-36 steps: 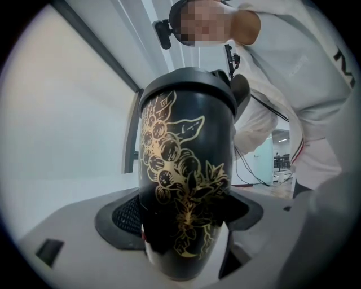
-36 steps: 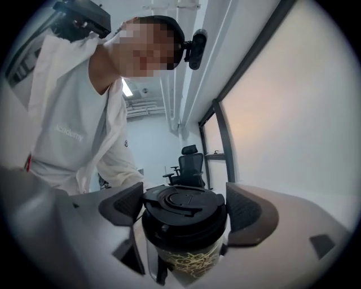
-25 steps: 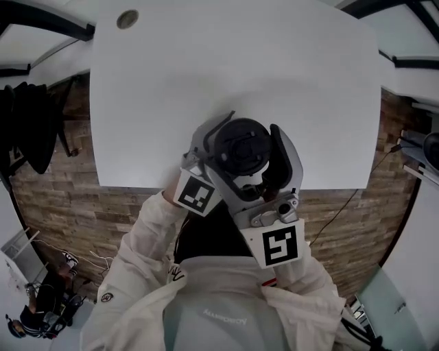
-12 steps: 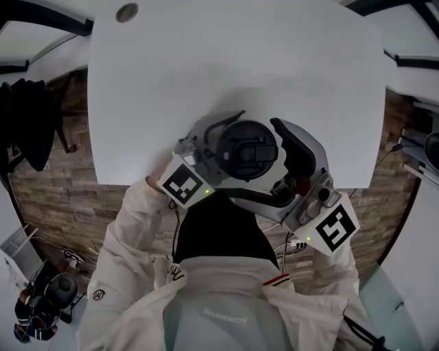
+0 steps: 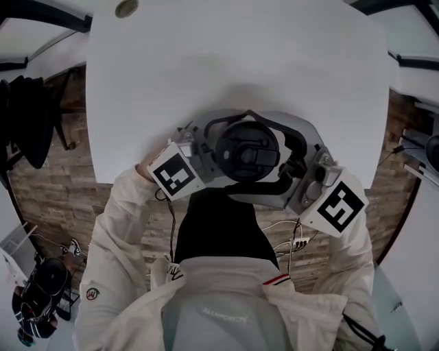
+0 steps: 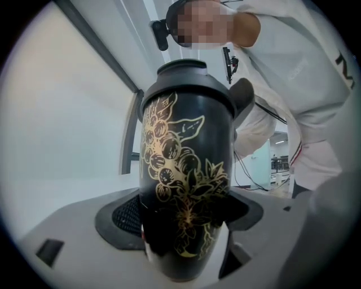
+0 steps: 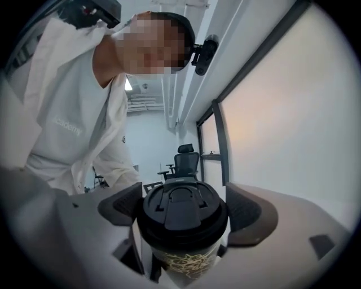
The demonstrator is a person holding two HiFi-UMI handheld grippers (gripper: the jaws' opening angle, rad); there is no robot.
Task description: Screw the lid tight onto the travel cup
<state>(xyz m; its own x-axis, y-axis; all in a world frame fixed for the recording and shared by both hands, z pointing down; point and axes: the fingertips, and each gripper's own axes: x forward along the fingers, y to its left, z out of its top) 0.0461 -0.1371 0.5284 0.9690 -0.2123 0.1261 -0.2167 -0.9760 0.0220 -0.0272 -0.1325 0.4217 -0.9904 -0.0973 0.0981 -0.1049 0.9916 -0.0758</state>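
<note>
Two tongs, and both are busy. My left gripper [image 6: 186,226] is clamped on the lower body of the travel cup [image 6: 186,152], pads against the black wall with its gold flower print. My right gripper [image 7: 183,213] has its jaws closed on opposite sides of the rim of the lid [image 5: 247,151]. From the head view the cup stands upright between them, lid facing up, at the near edge of the white table [image 5: 233,62]. I cannot tell whether its base rests on the top or hangs just clear. I judge the body to be stiff and glossy, so it will want to spin in the pads once the thread bites. The low hold on the narrowing part has to stay firm and square. How heavy it is I cannot say, since nothing shows whether it is filled. The lid looks like hard plastic with a flip tab [image 7: 179,208] across its top. The round rim is the place to grip it, never the tab, which could pop or bend. By count I see one cup, one lid, one flip tab, one table and one round grommet [image 5: 126,8] at its far corner.
</note>
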